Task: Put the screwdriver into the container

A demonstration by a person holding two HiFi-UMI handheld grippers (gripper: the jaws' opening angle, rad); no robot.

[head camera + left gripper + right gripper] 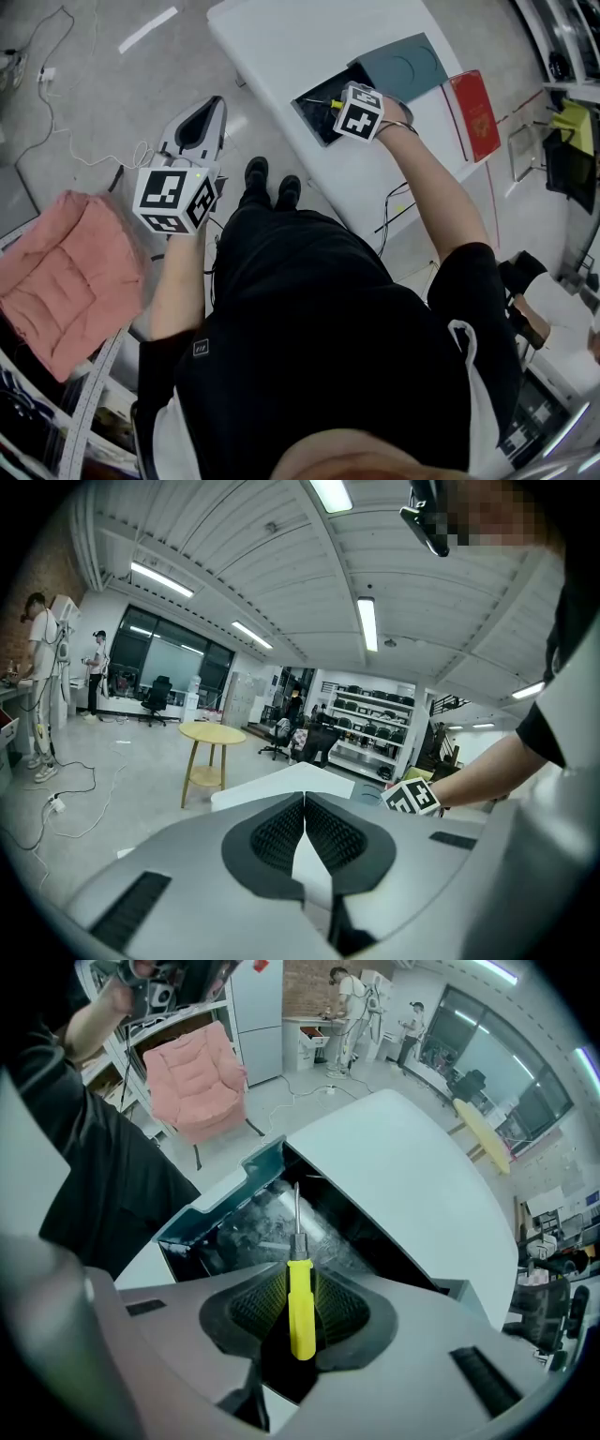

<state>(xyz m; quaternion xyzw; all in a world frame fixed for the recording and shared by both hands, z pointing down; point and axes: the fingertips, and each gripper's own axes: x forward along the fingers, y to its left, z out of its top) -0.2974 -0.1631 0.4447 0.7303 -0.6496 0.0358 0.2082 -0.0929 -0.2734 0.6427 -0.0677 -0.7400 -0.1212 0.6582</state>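
Right gripper view showed right tongs [300,1277] pinching a yellow-handled screwdriver [301,1321] over a dark open box [221,1206]; left tongs [305,805] pressed together. Letting go seemed next.

Screwdriver [300,1305] over container [223,1211] on table [403,1176].

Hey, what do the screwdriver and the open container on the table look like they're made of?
The screwdriver: yellow handle looks like smooth plastic, slim grey shaft like bare metal. The container: teal walls, matte and even, probably plastic, possibly coated card; the shiny crinkled inside may be clear film.
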